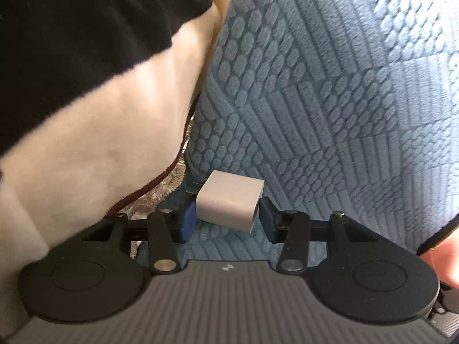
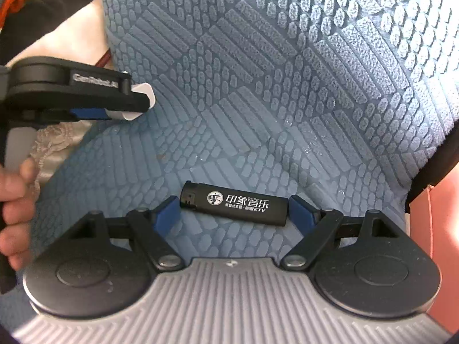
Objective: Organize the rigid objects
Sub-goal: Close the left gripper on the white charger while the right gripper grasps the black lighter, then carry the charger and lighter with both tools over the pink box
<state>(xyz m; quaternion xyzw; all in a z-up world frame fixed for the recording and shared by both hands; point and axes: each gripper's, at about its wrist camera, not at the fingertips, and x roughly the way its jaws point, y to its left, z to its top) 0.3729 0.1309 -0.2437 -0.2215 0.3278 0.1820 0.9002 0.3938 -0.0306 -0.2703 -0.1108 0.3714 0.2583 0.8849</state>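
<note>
Left gripper (image 1: 228, 219) clamped flat on a white charger block (image 1: 229, 203), blue pads (image 1: 188, 222) against both sides, held just above the blue textured cushion (image 1: 330, 100). Right gripper (image 2: 235, 215) low over the same cushion, spread wide around a black lighter (image 2: 233, 203) lying crosswise between its fingers (image 2: 165, 215), barely touching them, if at all.

Blue textured blanket (image 1: 330, 91) fills most of both views, its raised pile set in blocks of bars and dots. Black-and-cream fleece cloth (image 1: 94, 120) lies along its left edge, with a strip of pale lace fabric (image 2: 54, 143) beside it. Pink surface (image 2: 441, 215) at far right.
</note>
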